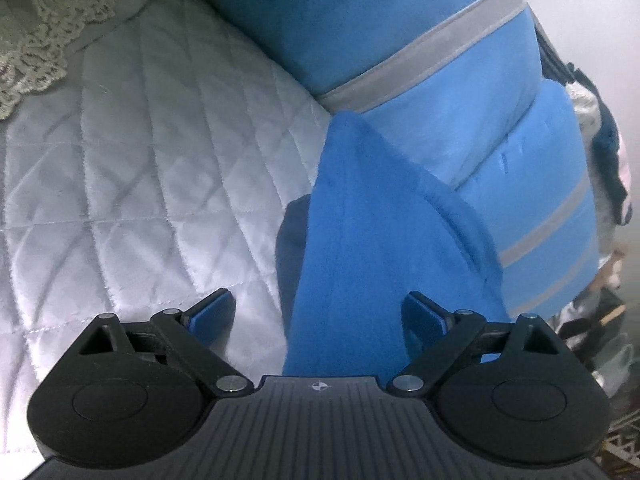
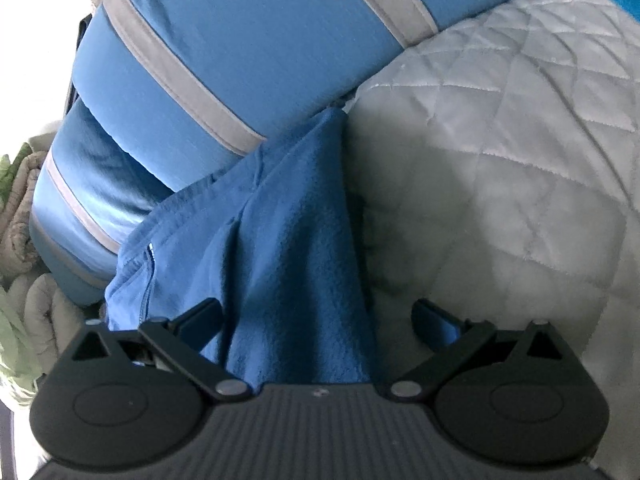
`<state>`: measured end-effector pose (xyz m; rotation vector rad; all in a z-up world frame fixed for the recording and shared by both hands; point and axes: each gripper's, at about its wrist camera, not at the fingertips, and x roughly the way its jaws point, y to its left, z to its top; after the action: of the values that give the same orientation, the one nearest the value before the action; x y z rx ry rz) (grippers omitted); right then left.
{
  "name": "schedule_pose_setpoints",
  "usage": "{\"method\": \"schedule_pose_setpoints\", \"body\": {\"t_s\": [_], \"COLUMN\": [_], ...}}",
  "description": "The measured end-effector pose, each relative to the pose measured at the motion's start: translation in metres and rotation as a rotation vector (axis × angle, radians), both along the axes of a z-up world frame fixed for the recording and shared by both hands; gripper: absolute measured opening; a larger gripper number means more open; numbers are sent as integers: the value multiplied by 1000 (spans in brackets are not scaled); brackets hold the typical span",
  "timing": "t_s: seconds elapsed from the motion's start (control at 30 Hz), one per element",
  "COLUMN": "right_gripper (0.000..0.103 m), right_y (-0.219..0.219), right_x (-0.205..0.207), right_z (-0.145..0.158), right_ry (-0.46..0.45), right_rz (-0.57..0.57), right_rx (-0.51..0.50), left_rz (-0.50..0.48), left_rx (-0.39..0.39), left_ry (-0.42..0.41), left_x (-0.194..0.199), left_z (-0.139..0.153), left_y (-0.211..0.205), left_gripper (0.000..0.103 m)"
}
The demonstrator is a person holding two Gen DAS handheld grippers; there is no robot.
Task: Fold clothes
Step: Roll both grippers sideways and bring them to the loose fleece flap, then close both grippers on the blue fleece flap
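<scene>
A blue fleece garment (image 1: 372, 236) lies bunched on a white quilted bed cover (image 1: 132, 184), its far tip against a blue cushion. My left gripper (image 1: 320, 312) is open, its jaws wide apart, with the fleece lying between them and running under the gripper body. In the right wrist view the same fleece (image 2: 296, 264), with a zipper along its left edge, runs between the wide-open jaws of my right gripper (image 2: 318, 320). Neither gripper's pads press on the cloth.
A large light-blue cushion with grey stripes (image 1: 420, 52) lies behind the garment; it also shows in the right wrist view (image 2: 224, 52). A lace-trimmed pillow (image 1: 52, 20) lies at the far left. Grey and green bedding (image 2: 20, 216) is piled beyond the bed's edge.
</scene>
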<state>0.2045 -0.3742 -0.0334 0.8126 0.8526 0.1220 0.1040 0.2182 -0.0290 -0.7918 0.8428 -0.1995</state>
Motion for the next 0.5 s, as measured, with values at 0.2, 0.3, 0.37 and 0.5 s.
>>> {"method": "schedule_pose_setpoints", "body": {"t_s": [0.2,0.3,0.37,0.5], "right_gripper": [102,102,101,92], "right_y": [-8,-6,-3,10], "right_x": [4,6,6,7], "right_z": [-14,-20,-20,-17], "right_ry": [-43,-55,-62,-76], "right_rz": [9,16,29,72], "right_rx": [208,258,249,205], "left_rz": [-94,-127,-131,-117], "left_rx": [-204,-164,-141,-106], "left_ry": [19,22,24,27], "left_x": [13,19,20,17], "left_z": [-11,-11,-9,-5], "left_y": [0,-15,-20,-26], "left_gripper": [94,94,94,52]}}
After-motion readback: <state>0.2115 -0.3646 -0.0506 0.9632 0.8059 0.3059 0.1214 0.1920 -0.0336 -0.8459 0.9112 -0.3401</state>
